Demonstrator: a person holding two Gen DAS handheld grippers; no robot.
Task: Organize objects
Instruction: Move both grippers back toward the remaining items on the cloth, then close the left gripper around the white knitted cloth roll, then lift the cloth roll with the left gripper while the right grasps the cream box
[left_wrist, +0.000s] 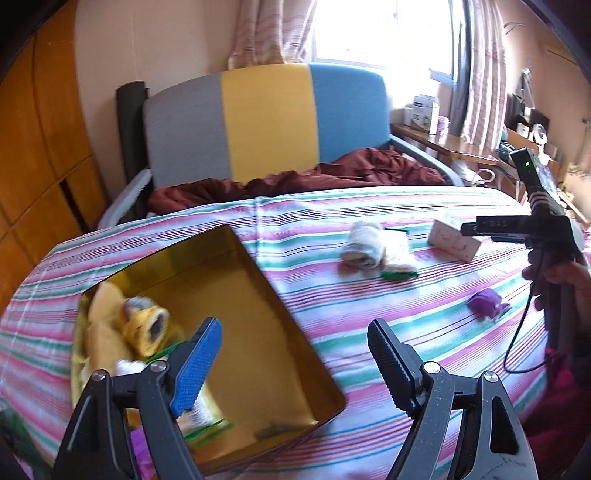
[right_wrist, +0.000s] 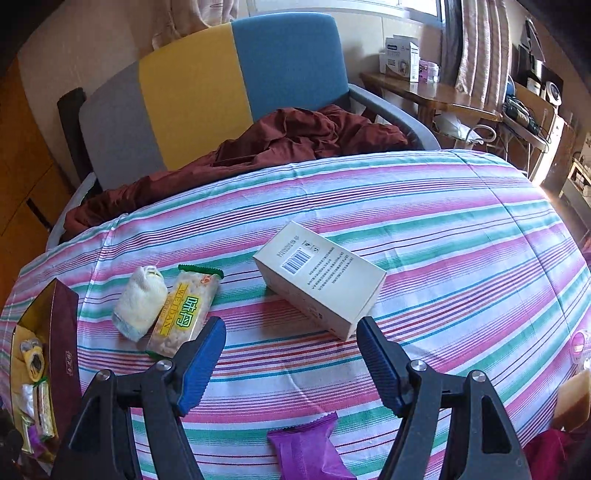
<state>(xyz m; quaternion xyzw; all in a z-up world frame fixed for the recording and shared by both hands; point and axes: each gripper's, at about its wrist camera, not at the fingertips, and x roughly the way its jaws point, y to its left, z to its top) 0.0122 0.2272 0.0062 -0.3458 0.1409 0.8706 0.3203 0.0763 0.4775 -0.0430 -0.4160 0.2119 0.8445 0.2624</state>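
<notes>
1. Left gripper agape, empty, over tin; socks already binned.
2. Right gripper agape, empty, above purple packet; carton, snack unsorted on bed.

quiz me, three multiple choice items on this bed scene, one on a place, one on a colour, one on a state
1. Where does the rolled white sock lie?
A. in the box
B. beside the snack packet on the striped sheet
C. on the chair

2. What colour is the wrapper nearest the right gripper?
A. purple
B. orange
C. black

3. What state is the left gripper in?
A. shut on a sock
B. shut, empty
C. open, empty

Answers: B, sock and packet lie side by side; A, purple foil shows below the jaws; C, the fingers stand apart over the gold-lined box.
</notes>
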